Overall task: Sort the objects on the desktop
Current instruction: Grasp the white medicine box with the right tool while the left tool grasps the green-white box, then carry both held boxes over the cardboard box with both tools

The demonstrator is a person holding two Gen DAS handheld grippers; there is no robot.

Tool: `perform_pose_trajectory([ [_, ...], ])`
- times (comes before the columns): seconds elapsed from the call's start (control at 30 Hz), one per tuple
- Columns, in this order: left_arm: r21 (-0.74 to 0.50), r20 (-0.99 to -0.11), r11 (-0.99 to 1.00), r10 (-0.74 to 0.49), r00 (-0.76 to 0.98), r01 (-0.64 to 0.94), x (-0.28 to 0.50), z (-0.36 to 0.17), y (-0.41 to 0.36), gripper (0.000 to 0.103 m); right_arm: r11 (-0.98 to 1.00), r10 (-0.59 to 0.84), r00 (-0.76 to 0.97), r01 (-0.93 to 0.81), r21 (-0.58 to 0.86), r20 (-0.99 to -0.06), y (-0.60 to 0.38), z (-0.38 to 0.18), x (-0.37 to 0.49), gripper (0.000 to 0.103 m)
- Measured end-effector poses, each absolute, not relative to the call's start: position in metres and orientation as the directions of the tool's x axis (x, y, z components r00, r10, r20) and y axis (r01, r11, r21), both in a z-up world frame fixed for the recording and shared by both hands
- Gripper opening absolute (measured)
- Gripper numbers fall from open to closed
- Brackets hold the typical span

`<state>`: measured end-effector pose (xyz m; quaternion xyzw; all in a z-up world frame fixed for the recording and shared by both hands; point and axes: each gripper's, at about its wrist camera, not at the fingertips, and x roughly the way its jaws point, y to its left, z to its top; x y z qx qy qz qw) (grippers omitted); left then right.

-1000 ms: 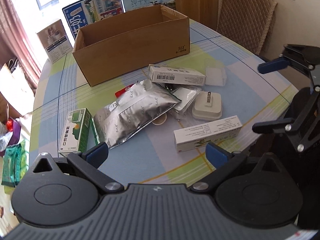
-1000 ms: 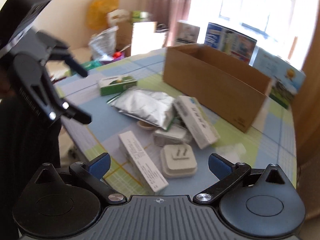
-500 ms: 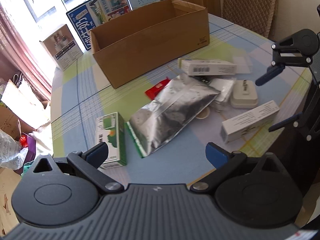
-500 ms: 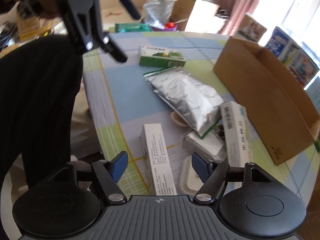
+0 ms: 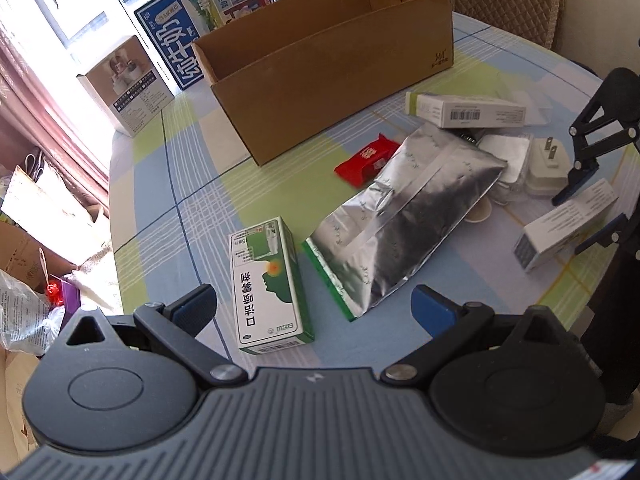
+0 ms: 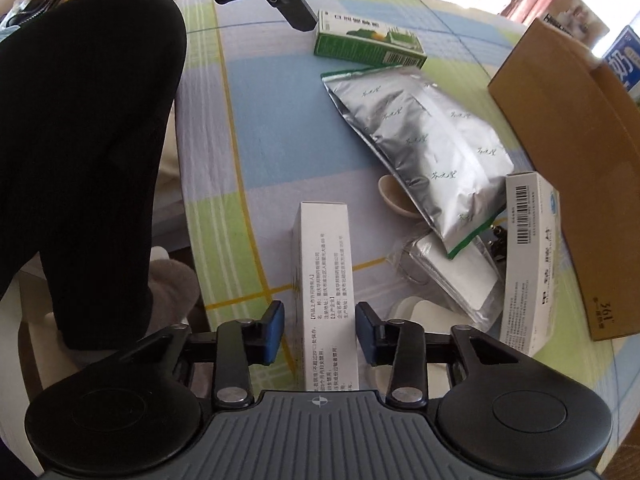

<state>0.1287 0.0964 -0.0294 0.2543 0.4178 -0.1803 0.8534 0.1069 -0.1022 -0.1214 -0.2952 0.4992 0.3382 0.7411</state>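
Left wrist view: left tongs spread wide, empty, green box flat on tabletop between them, foil pouch just beside; right wrist view: right tongs partly open, straddling white box, pads not touching.

Ahead of the black left gripper with blue pads lies a green-and-white carton with black lettering. Beyond it are a crinkled silver foil pouch with a green edge, a red packet and a plain brown cardboard box. The tabletop is checked blue, green and white.
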Motion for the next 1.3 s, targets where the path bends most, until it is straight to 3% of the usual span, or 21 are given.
perform_pose_trajectory([
  [0.13, 0.276, -0.809, 0.809, -0.097, 0.580, 0.520, 0.135, -0.036, 0.105, 0.102, 0.611, 0.204, 0.236, -0.789, -0.065, -0.950, -0.099, -0.129, 0.119, 0.023],
  [0.53, 0.262, -0.821, 0.801, -0.109, 0.561, 0.539, 0.163, -0.050, 0.117, 0.102, 0.601, 0.212, 0.229, -0.797, -0.058, -0.950, -0.089, -0.127, 0.143, 0.023],
  [0.67, 0.230, -0.843, 0.805, -0.116, 0.525, 0.547, 0.184, -0.056, 0.125, 0.085, 0.610, 0.203, 0.238, -0.790, -0.067, -0.950, -0.085, -0.128, 0.154, 0.023],
  [1.07, 0.179, -0.892, 0.819, -0.100, 0.442, 0.546, 0.218, -0.088, 0.130, 0.058, 0.650, 0.206, 0.226, -0.759, -0.040, -0.952, -0.090, -0.128, 0.140, 0.023],
  [1.3, 0.183, -0.898, 0.841, -0.067, 0.434, 0.510, 0.217, -0.088, 0.130, 0.053, 0.667, 0.224, 0.239, -0.744, -0.030, -0.945, -0.091, -0.119, 0.134, 0.023],
])
